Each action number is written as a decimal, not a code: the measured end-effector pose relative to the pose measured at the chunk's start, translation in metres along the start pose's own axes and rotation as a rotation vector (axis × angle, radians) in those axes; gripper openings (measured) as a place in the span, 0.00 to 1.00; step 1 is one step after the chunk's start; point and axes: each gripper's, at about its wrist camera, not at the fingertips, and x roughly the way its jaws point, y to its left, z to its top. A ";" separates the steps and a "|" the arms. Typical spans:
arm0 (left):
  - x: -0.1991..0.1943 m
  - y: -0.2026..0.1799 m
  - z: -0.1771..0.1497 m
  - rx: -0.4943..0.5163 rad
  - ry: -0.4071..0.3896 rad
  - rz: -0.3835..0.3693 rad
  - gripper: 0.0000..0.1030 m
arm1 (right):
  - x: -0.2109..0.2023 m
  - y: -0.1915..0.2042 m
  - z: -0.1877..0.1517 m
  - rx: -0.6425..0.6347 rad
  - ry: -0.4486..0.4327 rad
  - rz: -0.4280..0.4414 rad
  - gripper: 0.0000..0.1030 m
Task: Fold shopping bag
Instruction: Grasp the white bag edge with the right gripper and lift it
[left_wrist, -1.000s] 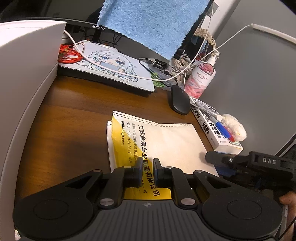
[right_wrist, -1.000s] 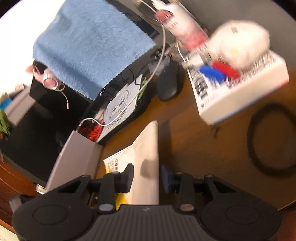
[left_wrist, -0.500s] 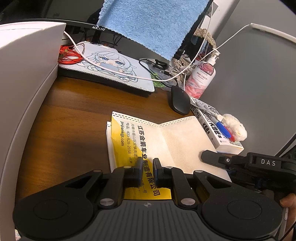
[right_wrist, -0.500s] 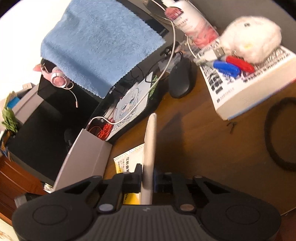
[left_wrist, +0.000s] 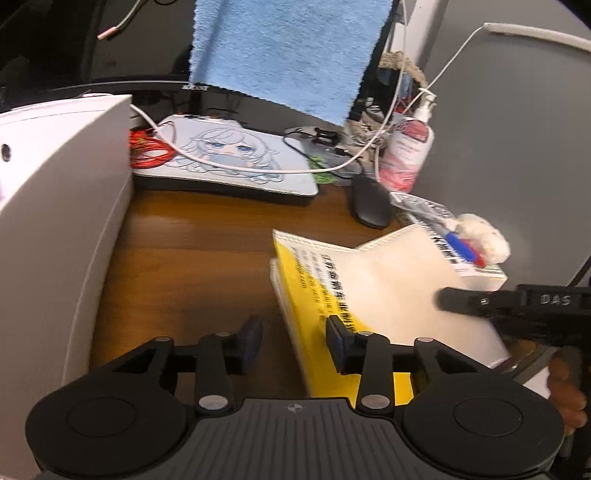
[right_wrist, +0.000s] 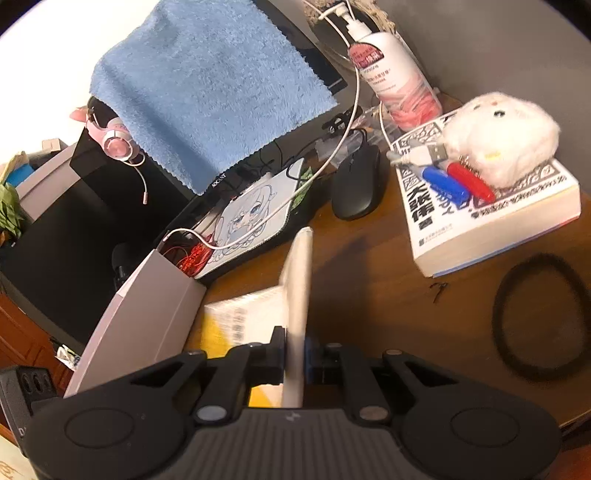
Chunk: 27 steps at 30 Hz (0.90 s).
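Note:
The shopping bag (left_wrist: 373, 288) is cream cloth with a yellow printed band, lying on the brown desk. Its right half is raised off the desk like an open book page. My right gripper (right_wrist: 295, 356) is shut on that raised cream flap (right_wrist: 297, 280), which stands edge-on between its fingers. In the left wrist view the right gripper (left_wrist: 517, 306) reaches in from the right over the flap. My left gripper (left_wrist: 293, 338) is open, its right finger over the bag's yellow edge and its left finger over bare desk.
A white box (left_wrist: 55, 221) borders the left. Behind lie a printed mouse pad (left_wrist: 229, 158), black mouse (left_wrist: 371, 201), pump bottle (left_wrist: 406, 155) and a blue towel (left_wrist: 288, 48) over a monitor. A book (right_wrist: 487, 206) with plush toy sits right, a black band (right_wrist: 535, 325) beside it.
My left gripper let go of the bag's yellow edge, opened and shifted left. My right gripper closed on the cream flap and has lifted it higher off the desk.

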 end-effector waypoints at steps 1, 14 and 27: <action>0.001 0.002 0.000 -0.018 0.007 -0.022 0.36 | -0.001 0.000 0.000 -0.002 0.001 0.000 0.09; 0.011 -0.005 -0.005 -0.059 0.043 -0.076 0.11 | -0.004 0.011 0.002 -0.028 0.000 0.018 0.09; 0.014 -0.003 -0.008 -0.074 0.052 -0.085 0.11 | 0.015 0.039 -0.005 -0.098 0.034 0.087 0.25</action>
